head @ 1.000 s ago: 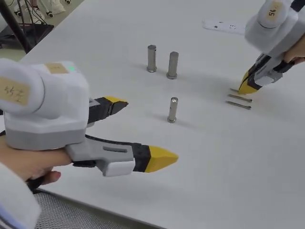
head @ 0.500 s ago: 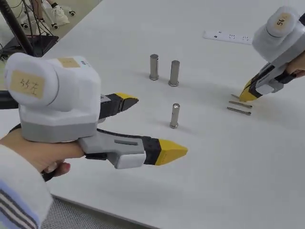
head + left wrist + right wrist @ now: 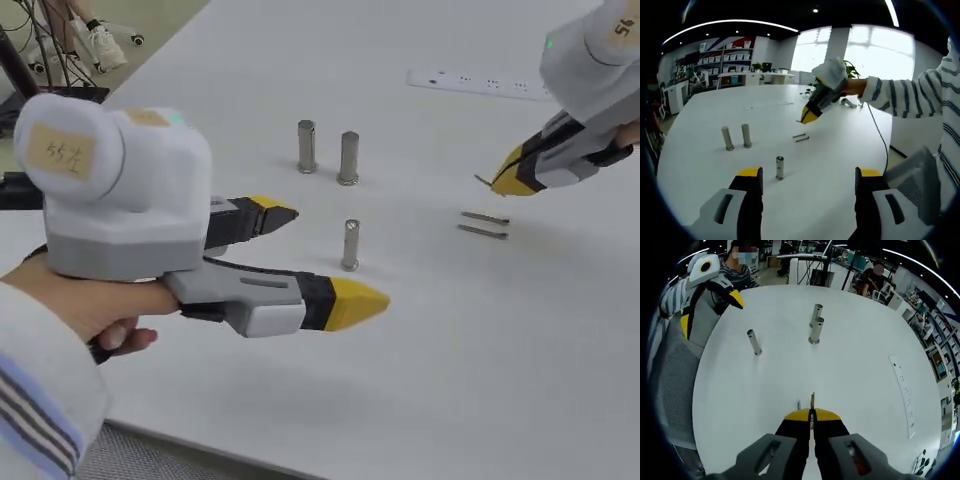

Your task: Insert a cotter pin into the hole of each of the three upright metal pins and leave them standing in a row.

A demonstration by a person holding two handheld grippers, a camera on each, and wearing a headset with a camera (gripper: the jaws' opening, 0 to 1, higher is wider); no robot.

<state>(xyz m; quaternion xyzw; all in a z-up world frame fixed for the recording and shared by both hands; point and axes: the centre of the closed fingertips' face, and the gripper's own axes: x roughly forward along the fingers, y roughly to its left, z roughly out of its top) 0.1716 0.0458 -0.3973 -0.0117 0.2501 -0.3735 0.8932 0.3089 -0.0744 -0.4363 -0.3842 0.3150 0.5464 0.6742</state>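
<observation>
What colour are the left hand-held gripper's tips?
Yellow, best seen on the left hand-held gripper in the head view.

Showing silver-grey on metal pins [image 3: 350, 245] on white table [image 3: 250, 60] and on cotter pin [image 3: 812, 401] above it. Showing yellow tips, black necks and white-grey bodies on left gripper [image 3: 337, 255] and right gripper [image 3: 498, 183]. Showing dark stripes on white sleeve [image 3: 30, 400].

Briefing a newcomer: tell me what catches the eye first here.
Three upright grey metal pins stand on the white table, two side by side, one apart. The yellow-tipped right gripper, near two thin cotter pins lying flat, pinches a third cotter pin; the left gripper gapes open.
</observation>
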